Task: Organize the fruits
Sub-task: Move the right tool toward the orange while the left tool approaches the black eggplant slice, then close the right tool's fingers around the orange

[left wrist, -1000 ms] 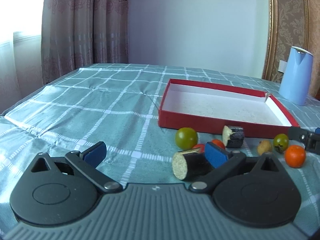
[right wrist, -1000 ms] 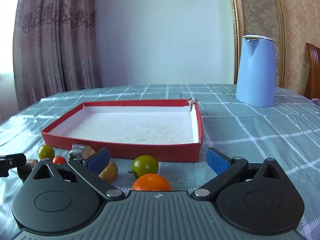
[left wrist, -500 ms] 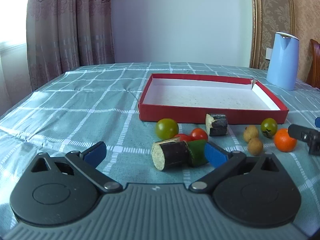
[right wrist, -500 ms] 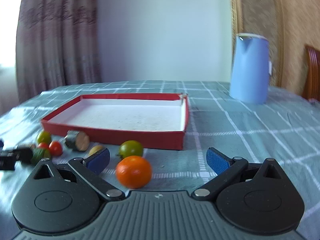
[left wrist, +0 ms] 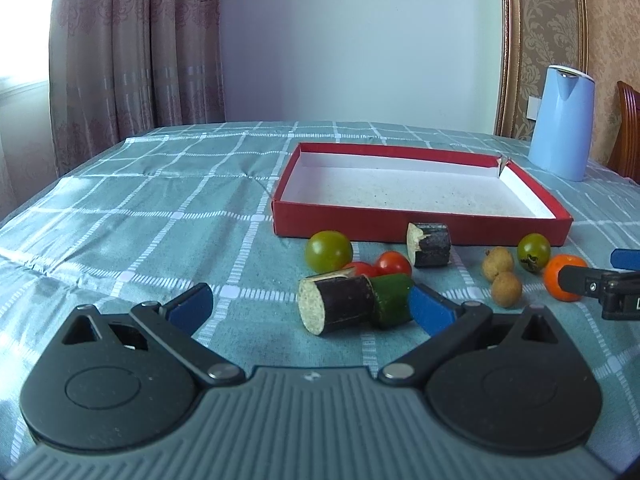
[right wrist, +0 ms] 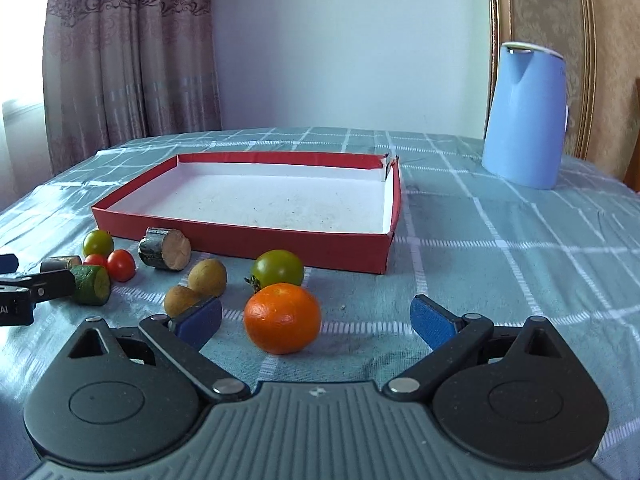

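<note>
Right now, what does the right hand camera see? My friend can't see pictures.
A round orange tangerine sits on the checked teal tablecloth between the open blue-padded fingers of the right gripper. Behind it lie a green tomato, two tan longans and an empty red cardboard tray; a blue kettle stands far right.

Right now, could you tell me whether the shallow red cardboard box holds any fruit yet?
Empty. The shallow red cardboard box shows only its bare speckled white floor in both views; the orange mandarin and the other pieces lie on the cloth before it.

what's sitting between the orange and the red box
A green tomato sits between the orange and the red box, seen in the right wrist view.
</note>
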`<control>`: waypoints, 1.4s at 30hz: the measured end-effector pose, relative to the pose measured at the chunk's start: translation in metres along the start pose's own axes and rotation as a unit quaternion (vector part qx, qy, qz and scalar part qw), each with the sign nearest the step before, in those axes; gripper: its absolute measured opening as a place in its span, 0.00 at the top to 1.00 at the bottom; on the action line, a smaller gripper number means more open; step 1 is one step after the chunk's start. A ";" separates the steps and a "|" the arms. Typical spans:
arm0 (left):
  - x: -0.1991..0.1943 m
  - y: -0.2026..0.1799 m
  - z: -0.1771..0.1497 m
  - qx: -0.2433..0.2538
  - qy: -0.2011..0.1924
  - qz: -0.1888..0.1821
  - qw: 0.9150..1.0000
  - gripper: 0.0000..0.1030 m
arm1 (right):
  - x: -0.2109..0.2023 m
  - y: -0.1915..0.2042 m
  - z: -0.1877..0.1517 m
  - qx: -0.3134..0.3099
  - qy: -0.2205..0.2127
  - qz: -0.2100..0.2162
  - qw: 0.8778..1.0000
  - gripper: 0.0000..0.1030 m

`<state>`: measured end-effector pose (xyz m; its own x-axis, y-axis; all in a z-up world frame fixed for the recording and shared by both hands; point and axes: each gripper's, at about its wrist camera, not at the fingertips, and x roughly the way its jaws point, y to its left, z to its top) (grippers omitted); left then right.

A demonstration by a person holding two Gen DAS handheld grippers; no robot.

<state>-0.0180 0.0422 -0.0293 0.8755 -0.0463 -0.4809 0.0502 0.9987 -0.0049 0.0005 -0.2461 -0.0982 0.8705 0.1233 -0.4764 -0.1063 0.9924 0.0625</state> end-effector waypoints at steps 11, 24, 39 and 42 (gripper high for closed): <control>0.001 0.002 -0.001 -0.003 0.002 -0.002 1.000 0.00 | 0.005 0.003 0.002 -0.009 0.013 -0.006 1.000 0.02; 0.004 0.004 -0.002 -0.007 0.005 -0.002 1.000 0.00 | 0.007 0.005 0.002 -0.013 0.014 -0.007 1.000 0.02; -0.002 0.012 -0.010 -0.003 0.005 0.008 1.000 0.00 | 0.016 0.009 -0.001 -0.034 0.042 0.046 0.997 0.59; -0.003 0.012 -0.014 0.006 0.007 0.008 1.000 0.00 | 0.015 0.003 -0.001 -0.015 0.038 0.055 0.998 0.59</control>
<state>-0.0270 0.0545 -0.0399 0.8696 -0.0302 -0.4929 0.0419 0.9990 0.0127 0.0131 -0.2412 -0.1058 0.8140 0.2297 -0.5335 -0.2138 0.9725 0.0924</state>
